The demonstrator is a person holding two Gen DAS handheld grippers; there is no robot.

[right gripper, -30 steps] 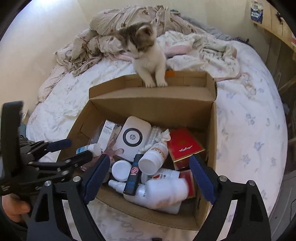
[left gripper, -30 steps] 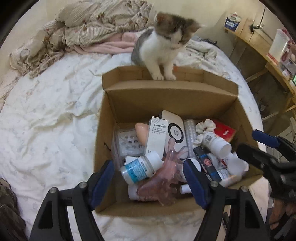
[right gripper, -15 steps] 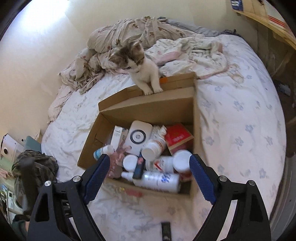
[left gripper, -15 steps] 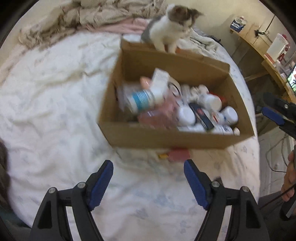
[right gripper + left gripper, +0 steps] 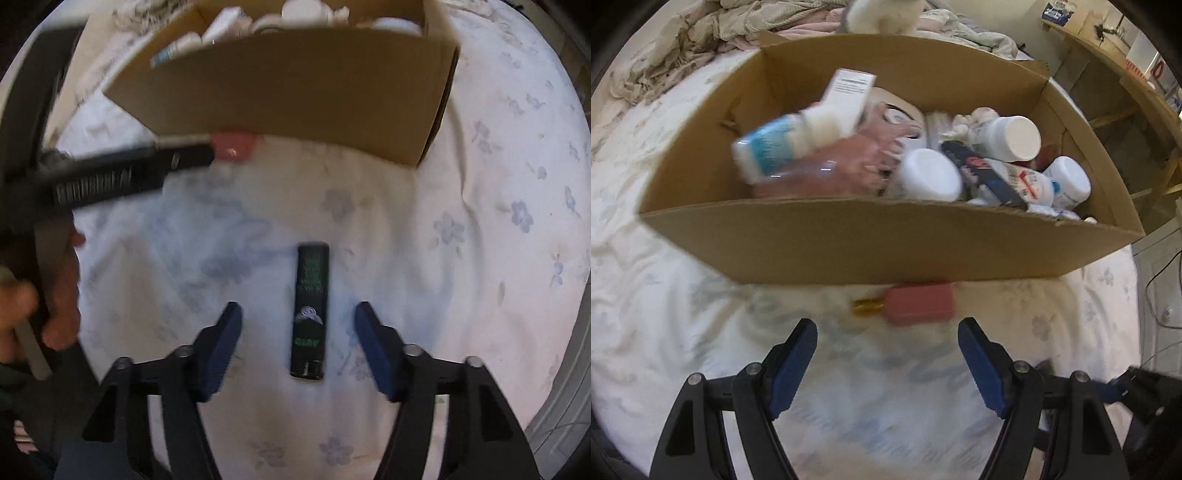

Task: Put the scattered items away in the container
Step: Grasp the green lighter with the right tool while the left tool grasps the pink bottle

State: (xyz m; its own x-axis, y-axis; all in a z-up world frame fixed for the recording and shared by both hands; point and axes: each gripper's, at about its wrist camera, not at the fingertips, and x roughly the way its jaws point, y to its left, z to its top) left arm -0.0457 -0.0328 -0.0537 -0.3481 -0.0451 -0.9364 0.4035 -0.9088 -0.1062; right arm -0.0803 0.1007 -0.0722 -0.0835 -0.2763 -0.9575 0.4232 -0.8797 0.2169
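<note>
The open brown cardboard box point(image 5: 886, 243), the container for this tidy-up, sits on the bed's white floral sheet point(image 5: 665, 332) in the left wrist view, already crowded with white pill bottles, a small white carton and a translucent pink hand-shaped piece. A flat pink item with a gold tip point(image 5: 916, 302) lies on the sheet against the box's near wall, so it is still loose. The left hand-held gripper point(image 5: 886, 354) hangs over it with jaws spread wide and nothing between them, probably lining up to pick it.

In the right wrist view, a slim black rectangular lighter with green print point(image 5: 309, 310) lies lengthwise on the sheet, apart from the box. The right hand-held gripper point(image 5: 297, 332) straddles it, wide open and empty, seemingly placed so the pads can close across its narrow sides.
</note>
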